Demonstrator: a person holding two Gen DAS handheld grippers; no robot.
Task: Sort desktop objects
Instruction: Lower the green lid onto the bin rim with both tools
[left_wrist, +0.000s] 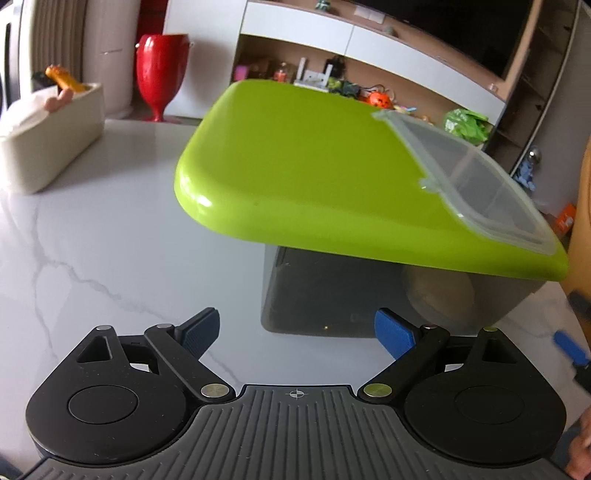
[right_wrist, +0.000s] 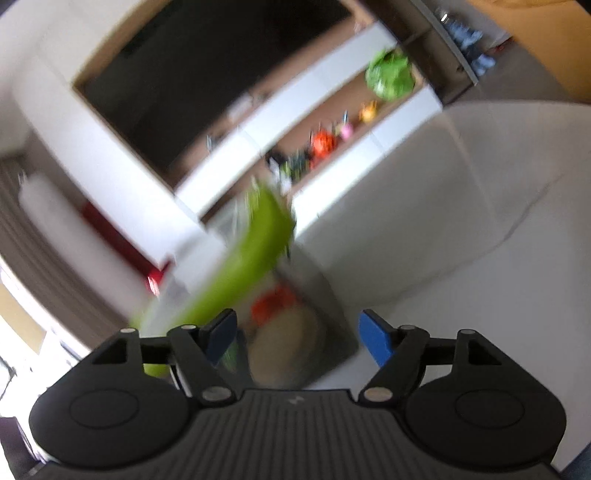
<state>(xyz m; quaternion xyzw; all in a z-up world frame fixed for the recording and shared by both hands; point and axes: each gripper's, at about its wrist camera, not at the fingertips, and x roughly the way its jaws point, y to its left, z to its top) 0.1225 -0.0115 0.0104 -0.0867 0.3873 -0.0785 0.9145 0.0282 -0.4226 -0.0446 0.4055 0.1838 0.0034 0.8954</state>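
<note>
A grey translucent storage box (left_wrist: 325, 295) stands on the white marble table (left_wrist: 92, 240). Its green lid (left_wrist: 295, 173), with a clear flap (left_wrist: 476, 184), sits tilted above the box, raised at one side. My left gripper (left_wrist: 297, 332) is open and empty, just in front of the box. My right gripper (right_wrist: 297, 336) is open; its view is blurred and tilted. There the green lid (right_wrist: 240, 273) stands steeply beside the left finger, and the box (right_wrist: 317, 295) shows a round tan thing (right_wrist: 284, 347) and something orange (right_wrist: 273, 302) inside.
A cream tissue box (left_wrist: 48, 136) with an orange item on top stands at the far left of the table. A red vase (left_wrist: 160, 70) stands behind. A TV unit with shelves of toys (left_wrist: 369, 92) fills the background.
</note>
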